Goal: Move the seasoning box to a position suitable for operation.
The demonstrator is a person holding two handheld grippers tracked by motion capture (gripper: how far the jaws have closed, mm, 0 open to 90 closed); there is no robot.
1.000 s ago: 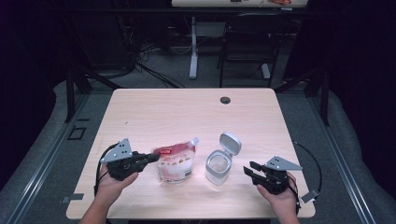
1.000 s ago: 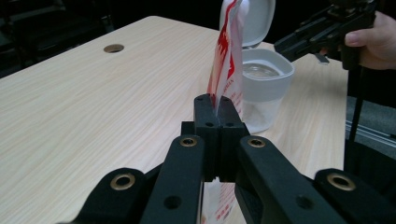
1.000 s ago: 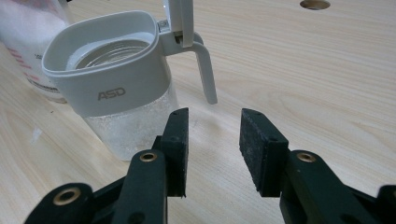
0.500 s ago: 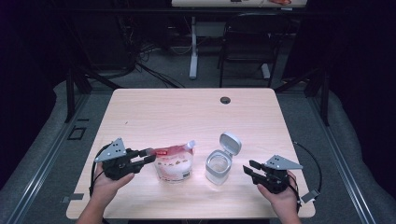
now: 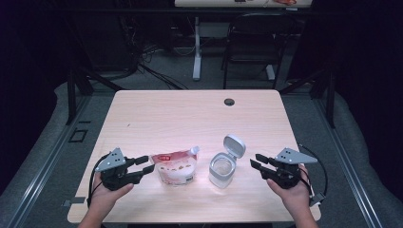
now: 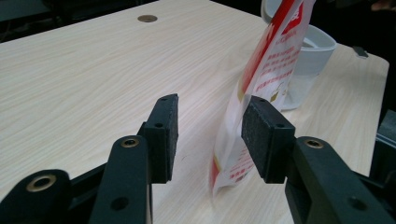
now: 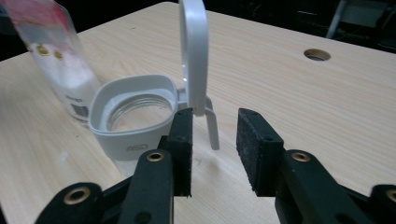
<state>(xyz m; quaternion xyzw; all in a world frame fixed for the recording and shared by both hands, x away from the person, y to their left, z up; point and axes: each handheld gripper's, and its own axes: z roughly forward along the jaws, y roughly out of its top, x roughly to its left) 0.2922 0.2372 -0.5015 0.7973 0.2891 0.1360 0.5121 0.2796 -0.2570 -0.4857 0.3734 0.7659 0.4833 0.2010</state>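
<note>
Left gripper view looks along the left gripper (image 6: 210,135), whose jaws stand spread with nothing pinched. The near edge of the pouch (image 6: 261,93) rises in the gap beside the right-hand pad; whether pad and pouch touch cannot be told. The pouch stands upright, red and white with printed text, and behind it sits the jar (image 6: 310,60). In the high view the left gripper (image 5: 146,165) lies near the table's front-left corner, held by the left hand (image 5: 107,194), its jaw tips at the pouch's left edge. The pouch (image 5: 176,166) stands by the front edge, left of centre, its spout at the upper right.

Right gripper view shows the right gripper (image 7: 214,149) with jaws apart and empty. Just beyond them stands the jar (image 7: 133,119), white-collared and open, its hinged lid (image 7: 194,51) raised upright, the latch hanging down in line with the gap. In the high view the right gripper (image 5: 254,163) sits near the front-right corner, held by the right hand (image 5: 294,192), its tips pointing at the jar (image 5: 222,168) and a little apart from it. Jar and pouch stand near each other on the table (image 5: 190,118). A round hole (image 5: 229,101) lies near the back edge.
</note>
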